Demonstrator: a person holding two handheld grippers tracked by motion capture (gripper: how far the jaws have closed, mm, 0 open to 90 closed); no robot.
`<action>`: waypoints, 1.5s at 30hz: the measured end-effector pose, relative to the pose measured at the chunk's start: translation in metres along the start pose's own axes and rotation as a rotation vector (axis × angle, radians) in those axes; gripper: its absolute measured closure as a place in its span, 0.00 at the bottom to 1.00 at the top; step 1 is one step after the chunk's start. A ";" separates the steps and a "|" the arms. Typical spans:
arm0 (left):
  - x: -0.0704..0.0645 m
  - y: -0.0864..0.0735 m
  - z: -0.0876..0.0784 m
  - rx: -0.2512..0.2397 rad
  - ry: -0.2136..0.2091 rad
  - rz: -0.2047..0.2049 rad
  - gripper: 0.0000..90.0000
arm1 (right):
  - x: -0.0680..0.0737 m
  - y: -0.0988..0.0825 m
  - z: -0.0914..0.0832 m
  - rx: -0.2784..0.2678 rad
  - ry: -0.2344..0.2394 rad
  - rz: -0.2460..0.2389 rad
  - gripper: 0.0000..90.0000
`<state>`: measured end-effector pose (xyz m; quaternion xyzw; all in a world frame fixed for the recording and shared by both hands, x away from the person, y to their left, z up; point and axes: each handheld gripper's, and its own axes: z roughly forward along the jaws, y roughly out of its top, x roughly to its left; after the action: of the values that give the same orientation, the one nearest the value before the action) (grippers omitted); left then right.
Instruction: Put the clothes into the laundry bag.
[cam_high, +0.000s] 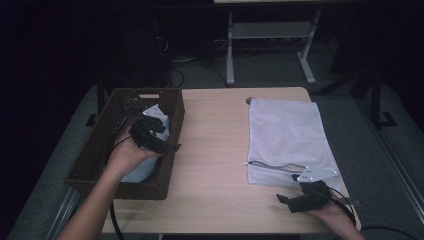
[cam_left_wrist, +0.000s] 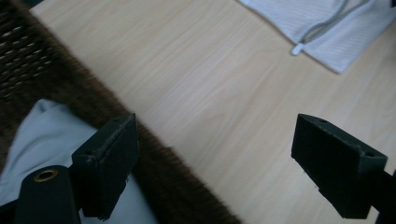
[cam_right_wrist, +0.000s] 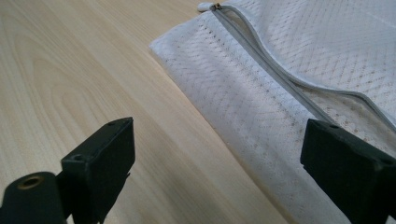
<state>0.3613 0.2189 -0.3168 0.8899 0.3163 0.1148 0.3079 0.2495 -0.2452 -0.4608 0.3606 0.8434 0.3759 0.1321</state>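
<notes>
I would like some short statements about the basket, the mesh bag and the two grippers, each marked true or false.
1. The basket holds a pale cloth. True.
2. The left gripper is shut on the cloth. False: its fingers stand apart, empty.
3. The mesh bag lies on the table. True.
4. The bag's zip is fully closed. False: it gapes partly open.
5. The right gripper is open. True.

A wooden table (cam_high: 215, 150) is sitting on grey floor (cam_high: 270, 65), a white metal stand (cam_high: 270, 35) standing behind.
</notes>
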 end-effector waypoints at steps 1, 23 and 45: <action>0.013 -0.005 0.000 0.004 0.022 -0.022 0.15 | 0.000 0.000 0.000 0.001 -0.001 0.000 0.10; 0.103 -0.066 0.029 0.167 0.159 -0.193 0.11 | -0.002 -0.002 0.001 0.009 0.002 0.006 0.09; 0.114 -0.092 0.078 0.333 0.152 -0.196 0.15 | 0.001 -0.003 0.006 0.042 0.018 -0.016 0.09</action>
<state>0.4352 0.3101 -0.4342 0.8824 0.4382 0.0971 0.1415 0.2504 -0.2430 -0.4668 0.3533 0.8551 0.3601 0.1197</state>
